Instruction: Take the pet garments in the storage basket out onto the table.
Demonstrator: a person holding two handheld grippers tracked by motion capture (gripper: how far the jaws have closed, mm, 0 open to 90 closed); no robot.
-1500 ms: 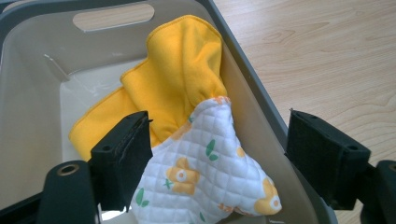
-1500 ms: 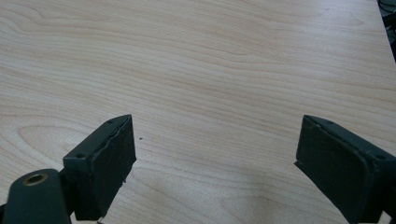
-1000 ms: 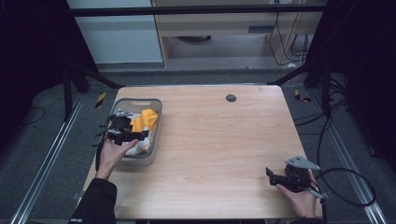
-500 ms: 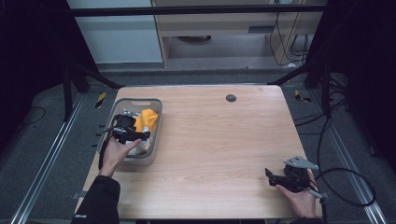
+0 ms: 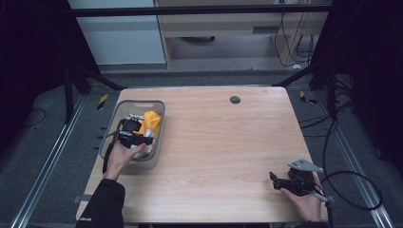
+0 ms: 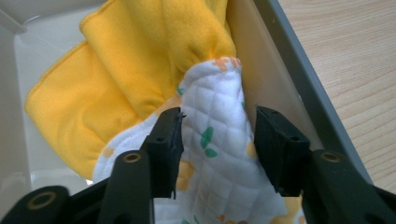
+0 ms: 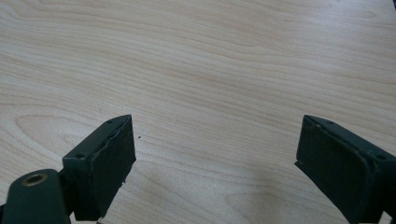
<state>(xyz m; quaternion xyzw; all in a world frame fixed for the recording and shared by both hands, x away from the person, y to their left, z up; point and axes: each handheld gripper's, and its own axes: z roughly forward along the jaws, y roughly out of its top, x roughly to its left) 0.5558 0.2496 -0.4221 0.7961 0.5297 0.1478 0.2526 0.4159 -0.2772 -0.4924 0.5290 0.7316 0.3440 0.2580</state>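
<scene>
The left gripper is reaching into the grey bin, its part-open jaws straddling a quilted white cloth lying against an orange cloth. The right gripper is hovering wide open, holding nothing, over the wooden table.

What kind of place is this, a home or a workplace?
Probably a lab or recording workspace, not a home: a wooden table stands inside a dark metal frame, loose cables lie on grey carpet, and a person works with handheld grippers.
</scene>
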